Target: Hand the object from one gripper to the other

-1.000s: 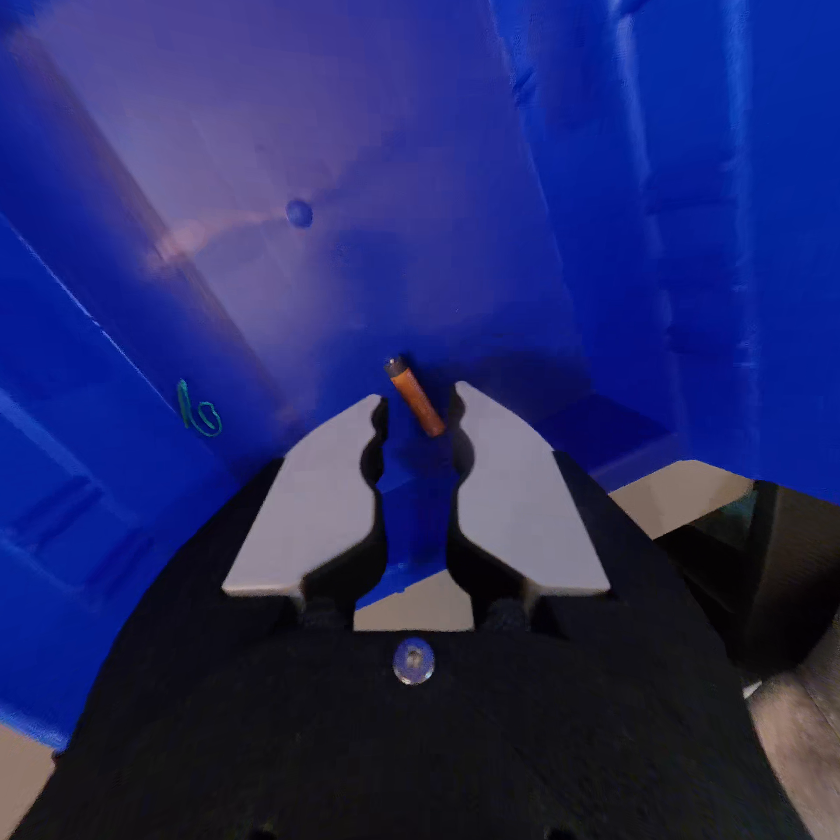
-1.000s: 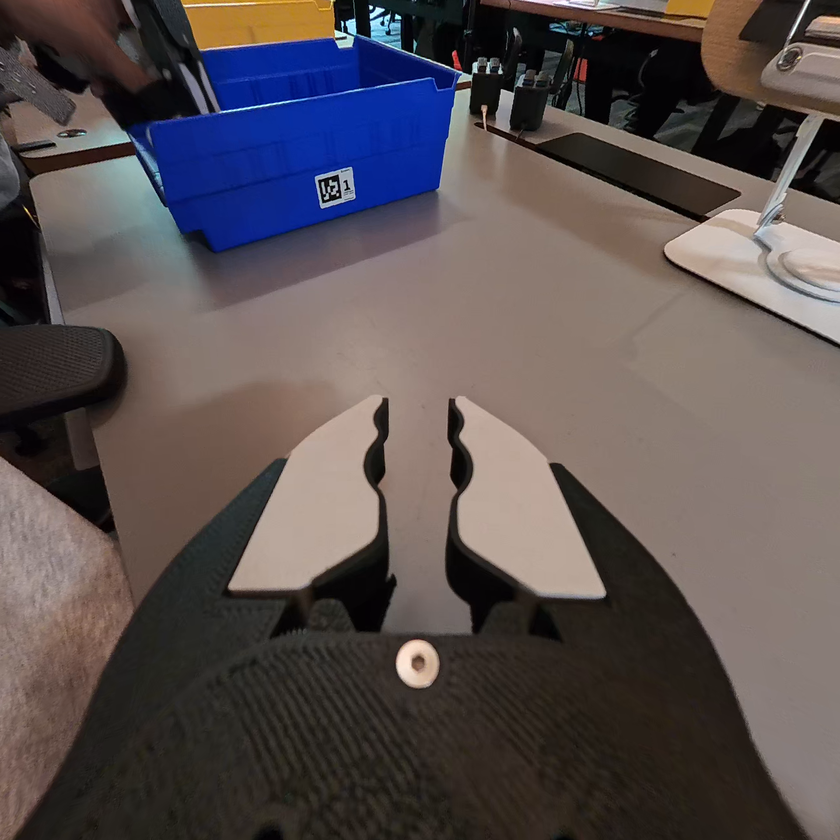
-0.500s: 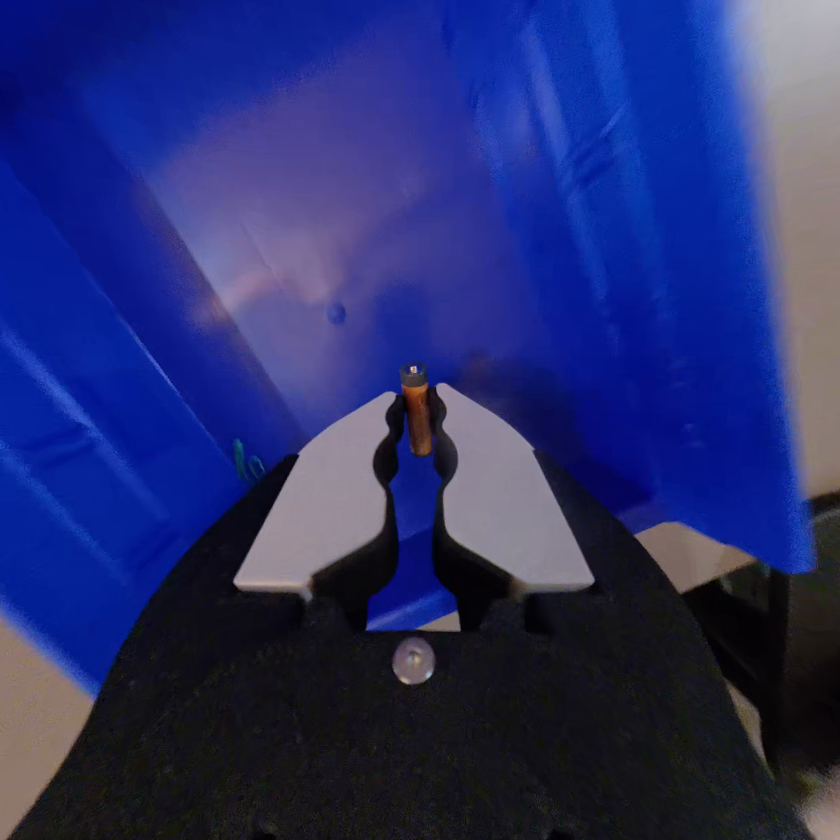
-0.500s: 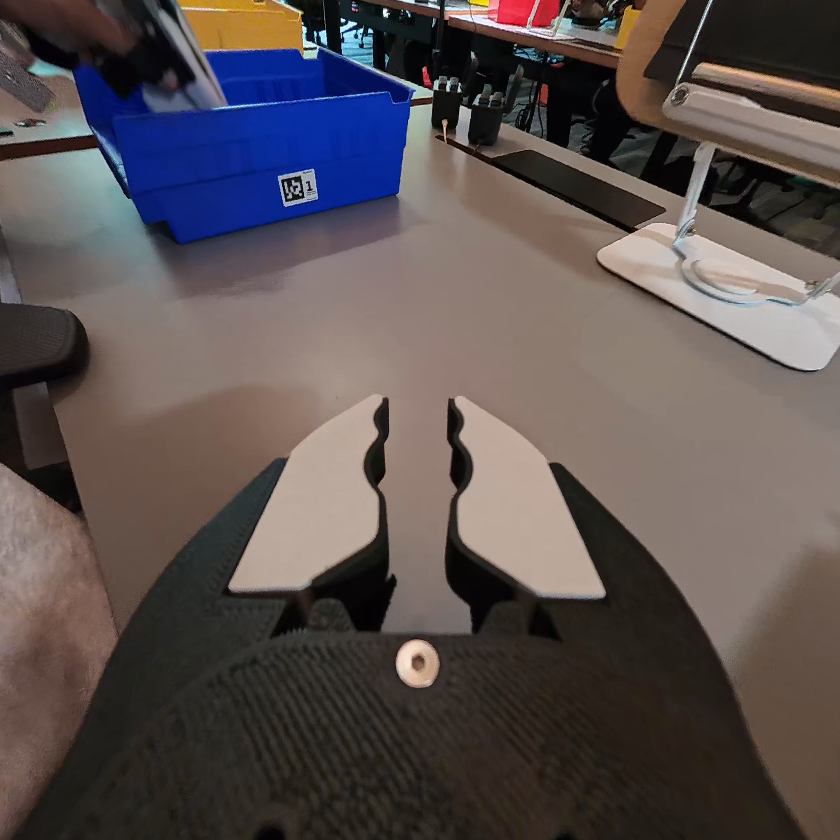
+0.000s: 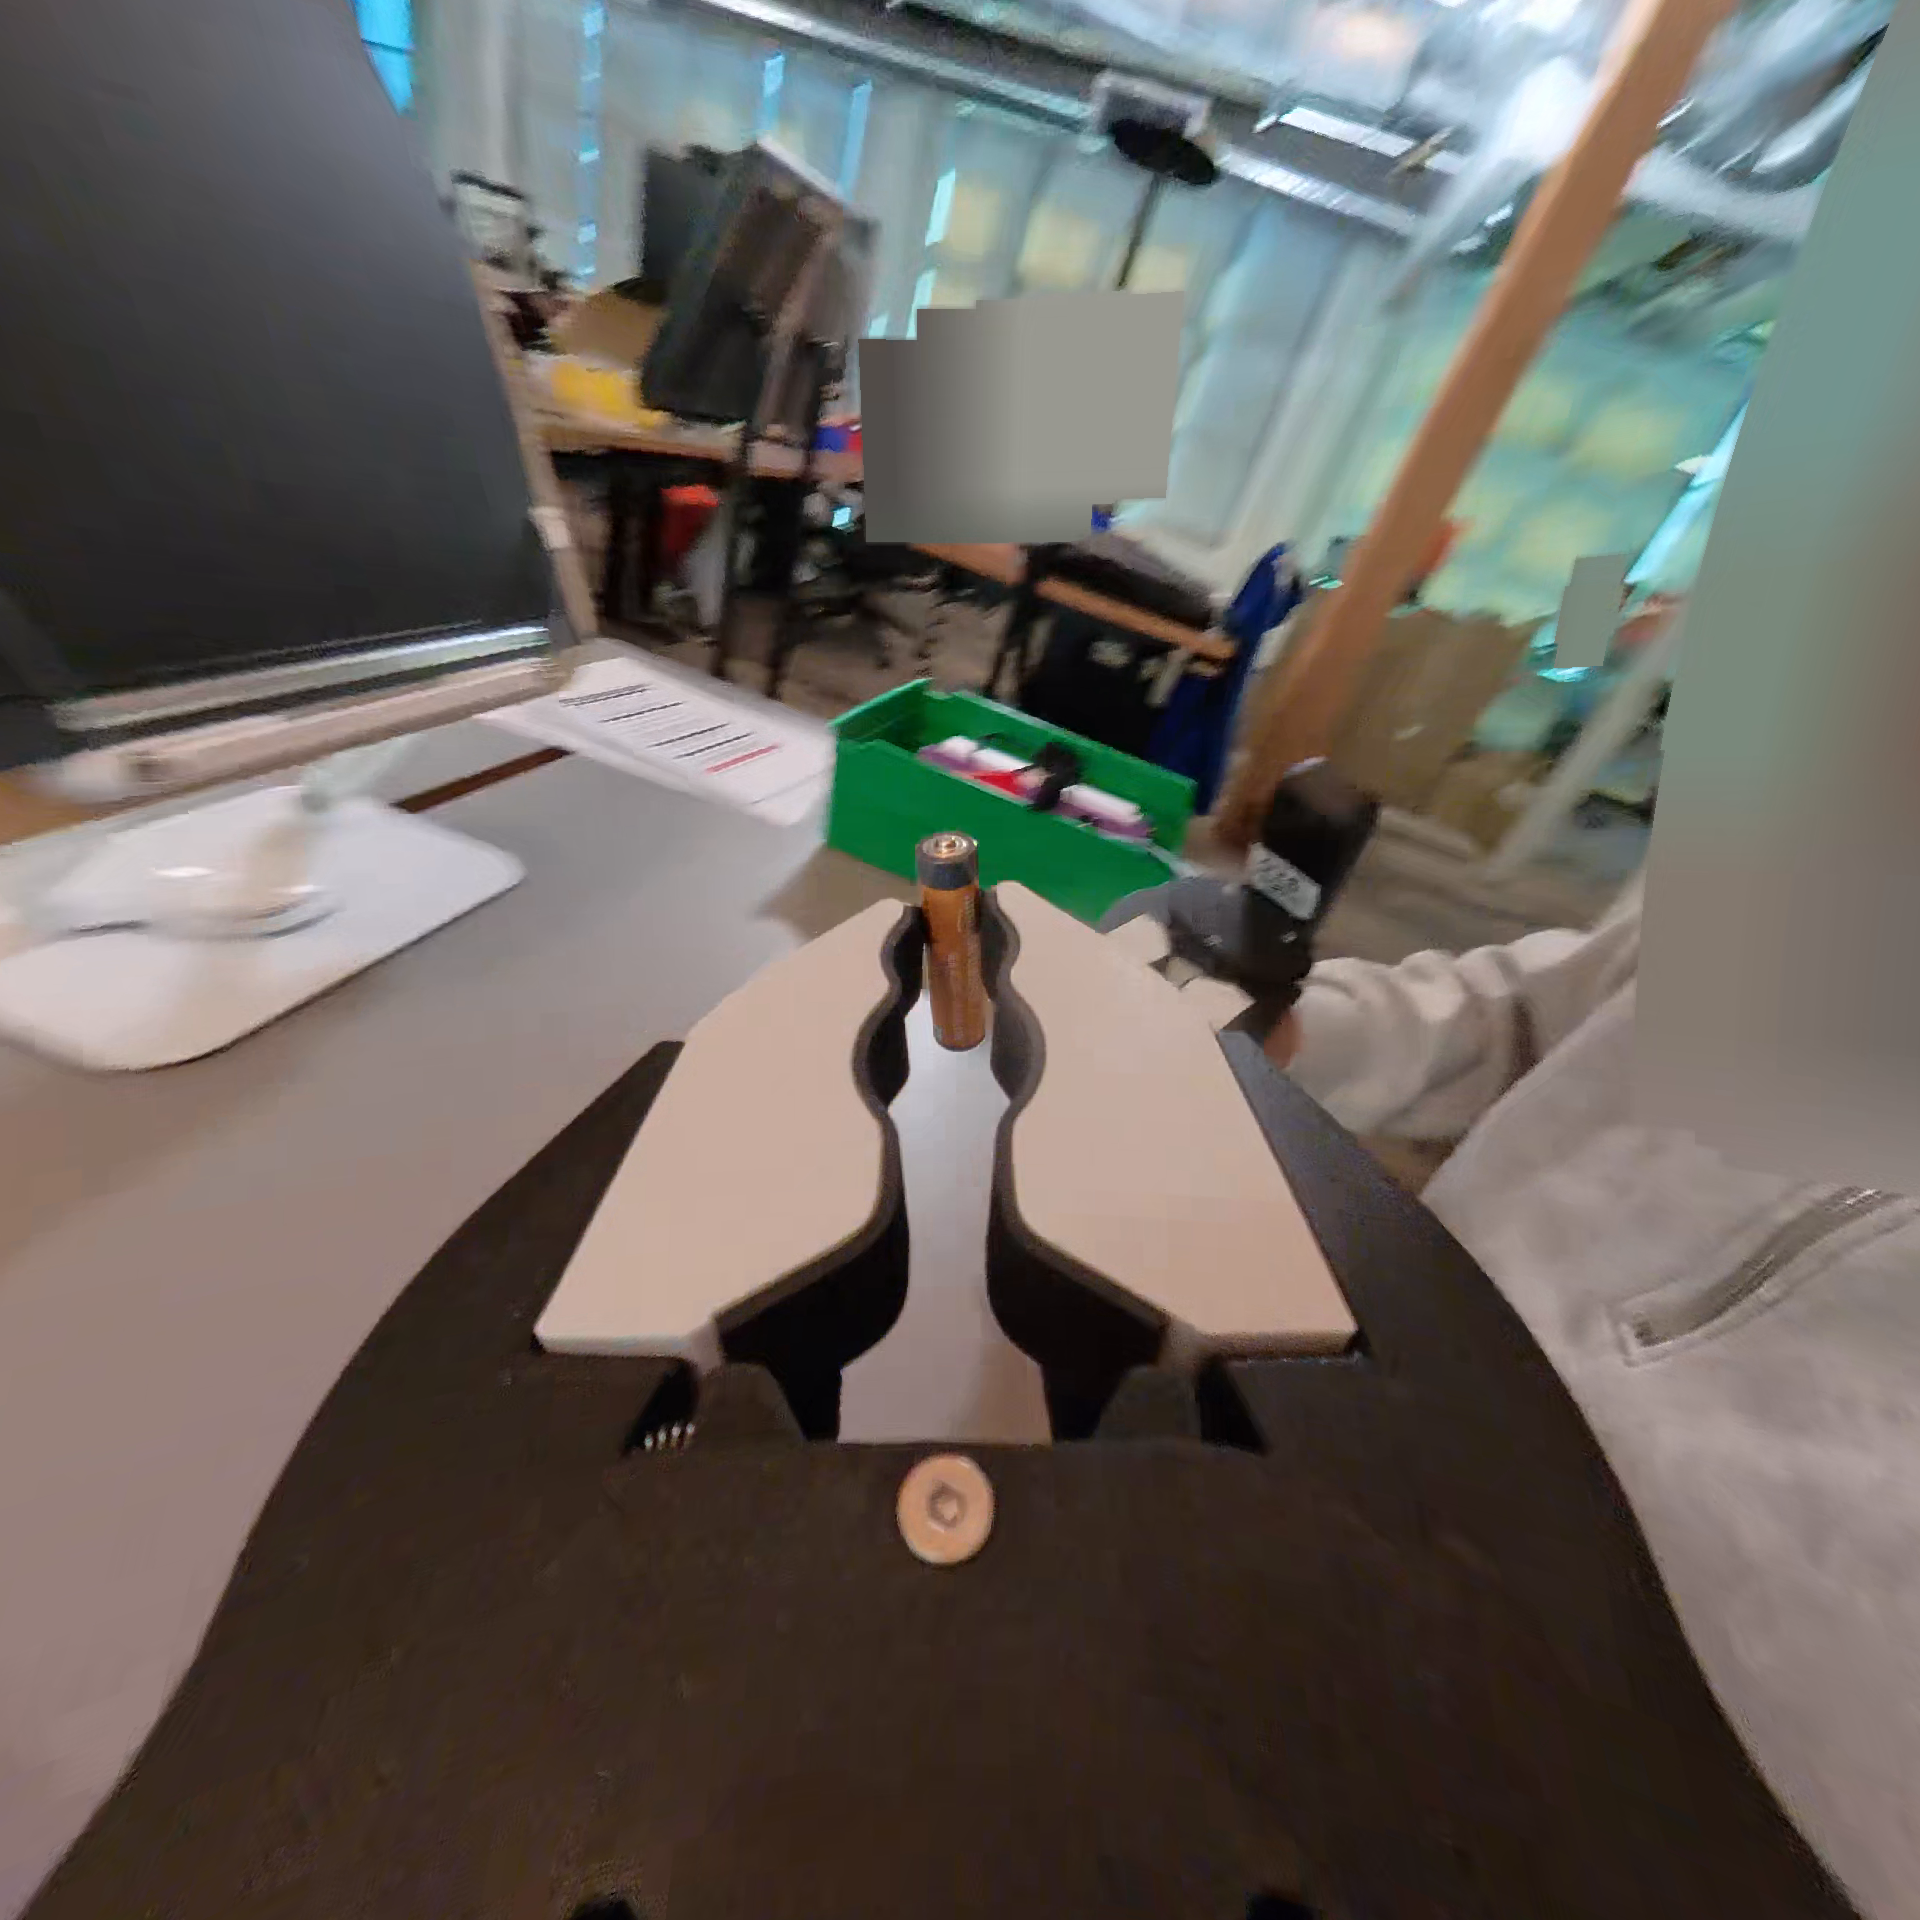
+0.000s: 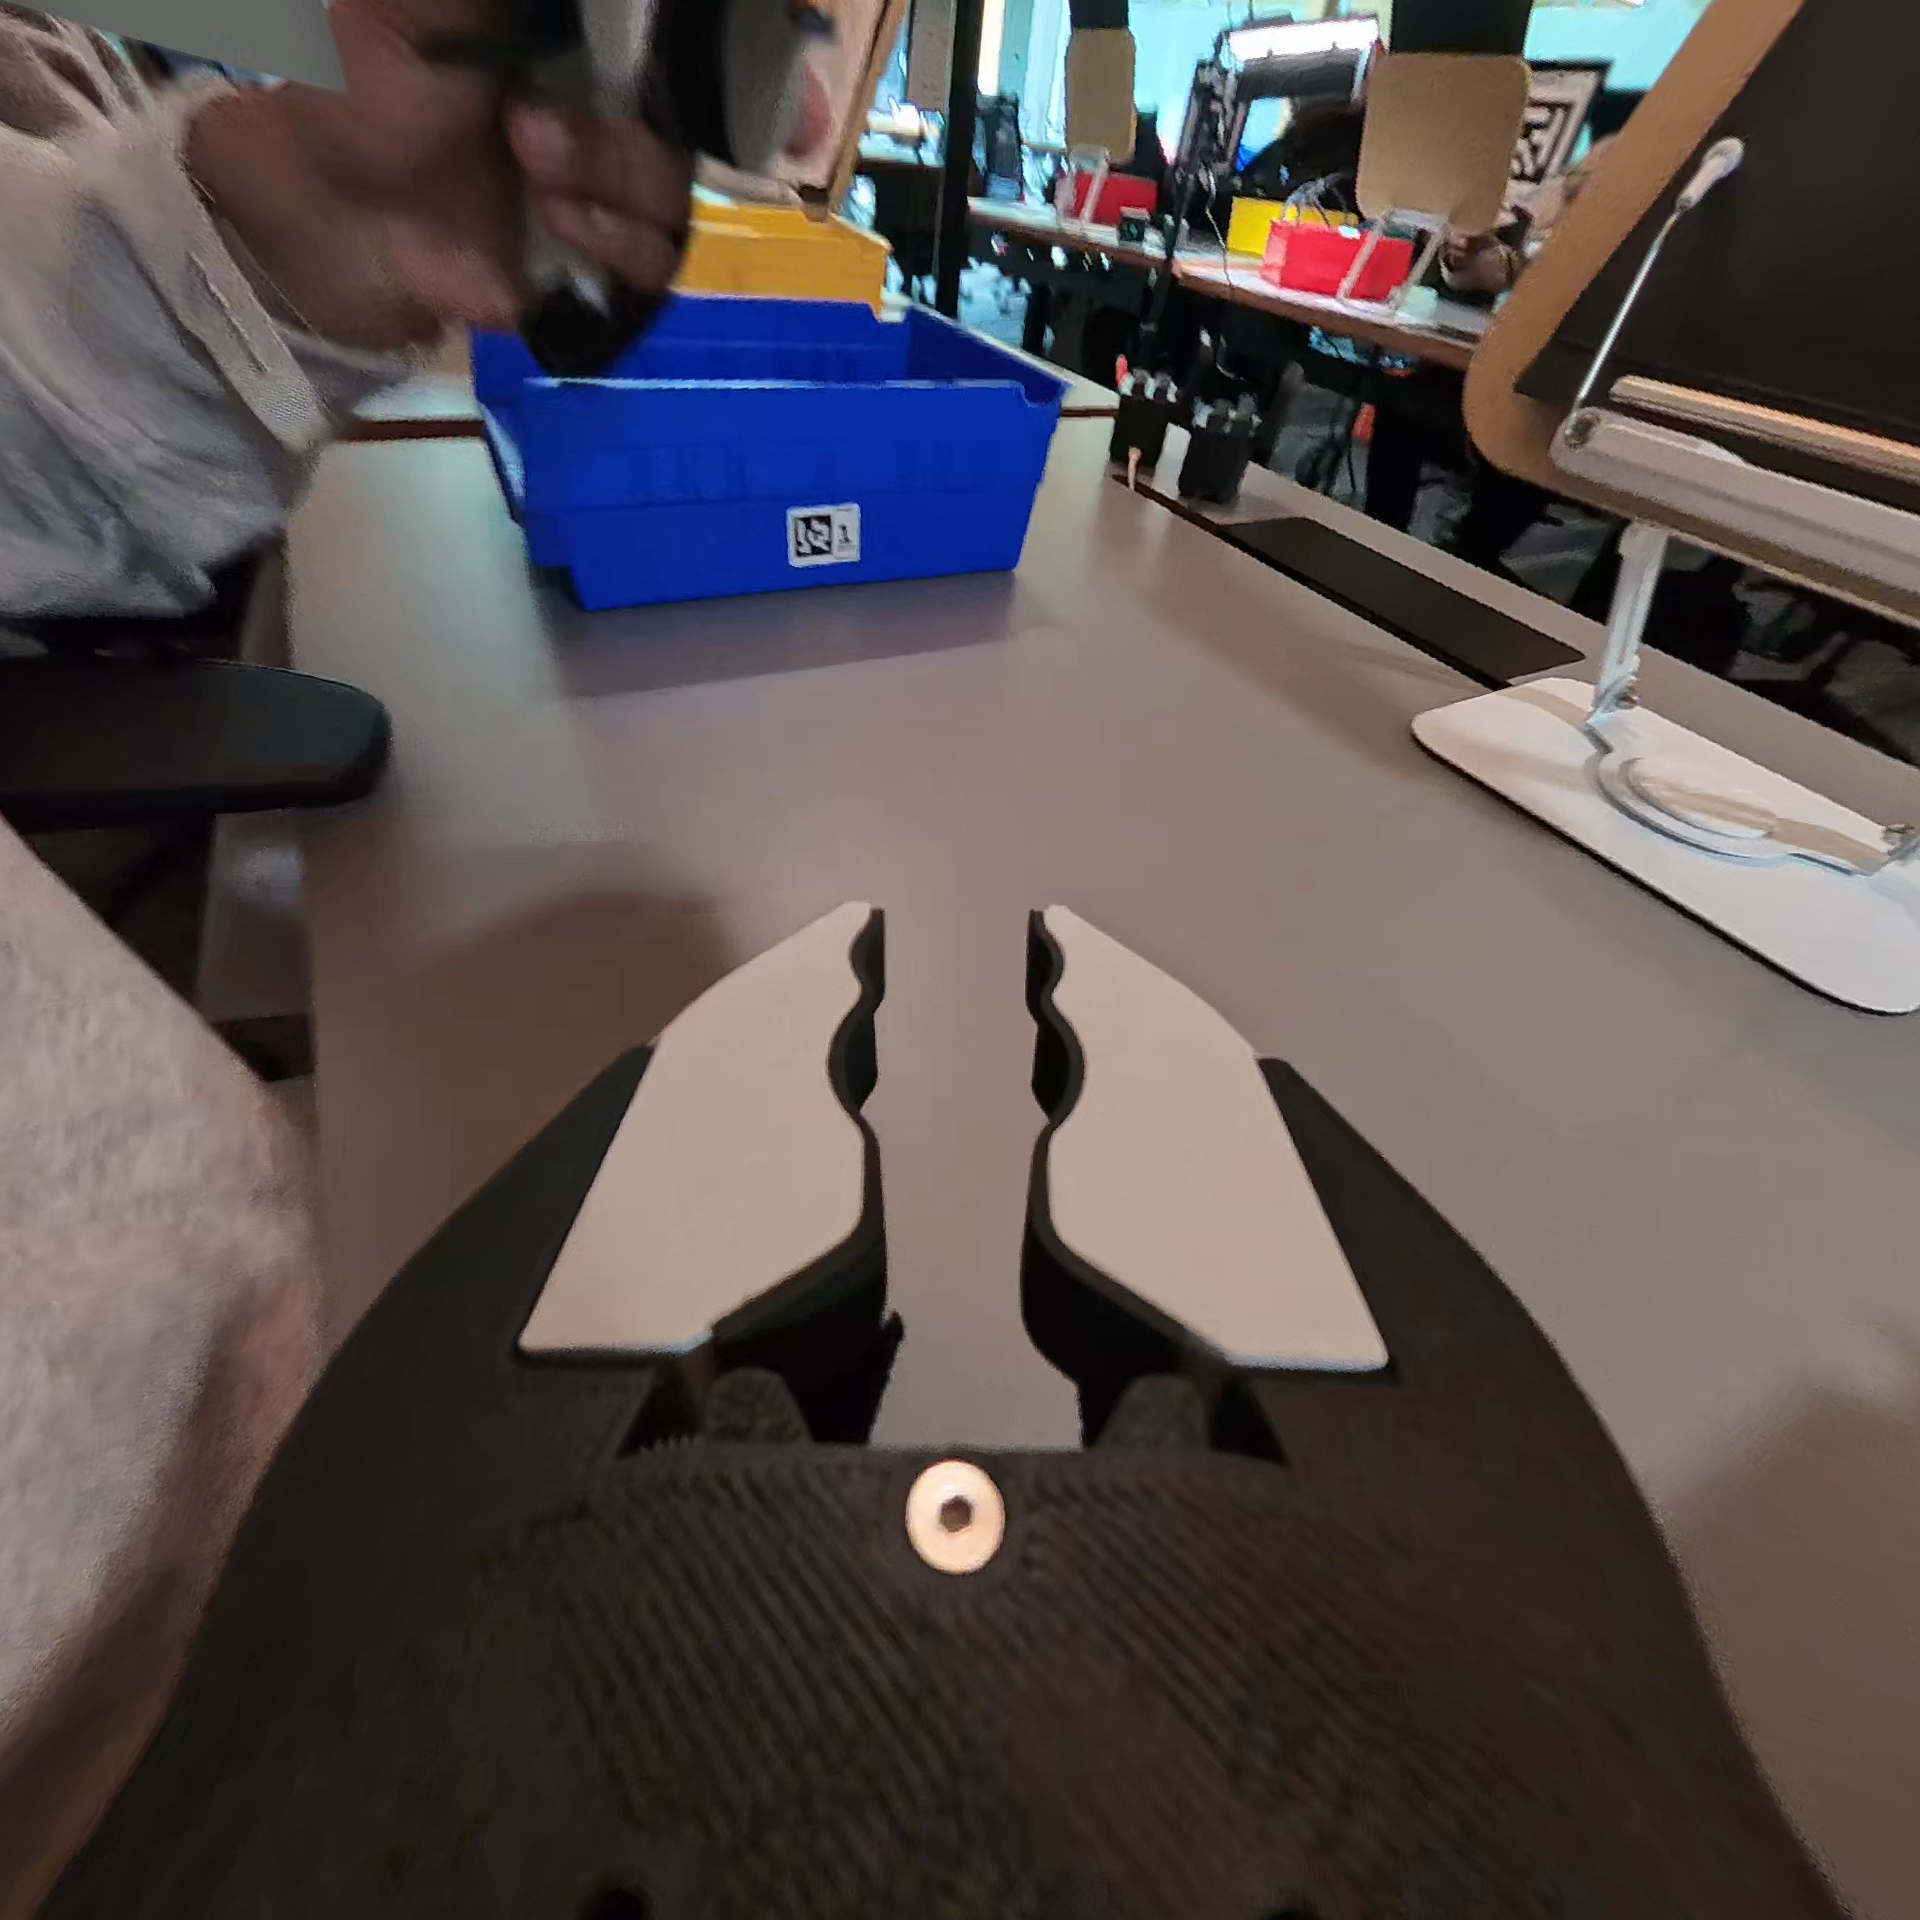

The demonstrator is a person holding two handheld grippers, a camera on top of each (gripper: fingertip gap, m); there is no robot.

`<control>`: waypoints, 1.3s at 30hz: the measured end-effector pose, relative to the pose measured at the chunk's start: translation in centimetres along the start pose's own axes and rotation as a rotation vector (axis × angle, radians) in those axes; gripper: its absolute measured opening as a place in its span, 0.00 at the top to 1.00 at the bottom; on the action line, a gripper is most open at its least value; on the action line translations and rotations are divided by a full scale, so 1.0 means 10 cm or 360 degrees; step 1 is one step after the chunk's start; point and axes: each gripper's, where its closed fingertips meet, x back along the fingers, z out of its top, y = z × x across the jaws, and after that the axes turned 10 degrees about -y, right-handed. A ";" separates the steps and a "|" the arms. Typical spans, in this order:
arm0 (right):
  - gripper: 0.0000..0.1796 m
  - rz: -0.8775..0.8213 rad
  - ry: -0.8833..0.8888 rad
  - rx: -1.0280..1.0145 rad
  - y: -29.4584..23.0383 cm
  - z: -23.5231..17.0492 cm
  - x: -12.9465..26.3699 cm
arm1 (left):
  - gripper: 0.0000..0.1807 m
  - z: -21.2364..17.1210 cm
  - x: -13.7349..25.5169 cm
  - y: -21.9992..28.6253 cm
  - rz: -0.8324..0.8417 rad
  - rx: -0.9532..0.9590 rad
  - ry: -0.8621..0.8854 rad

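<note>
My left gripper [image 5: 951,914] is shut on a copper and black battery [image 5: 951,940]. The battery stands upright between the fingertips, above the grey table [image 5: 644,894]. My right gripper [image 6: 956,920] is open and empty, low over the table. The right gripper also shows in the left wrist view [image 5: 1252,914], to the right past the fingertips, held by a hand in a grey sleeve. In the right wrist view the left gripper is a dark blur in a hand at the top left, above the blue bin [image 6: 769,457].
A green bin [image 5: 997,800] with small items stands beyond the battery. A white monitor stand base [image 6: 1683,831] sits at the right of the table, with a monitor [image 5: 229,332] above it. A black chair armrest [image 6: 177,738] is by the left table edge. Left tips to right tips: about 20 centimetres.
The left gripper closed on the battery inside the blue bin, lifted it out and swung to face the room and the right gripper. The right gripper stayed open over the table.
</note>
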 end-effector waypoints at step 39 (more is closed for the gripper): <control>0.94 0.0945 0.0348 -0.0979 -0.26 -0.02 0.42 | 0.63 -1.28 -1.71 0.88 -0.0237 -0.0461 -0.0200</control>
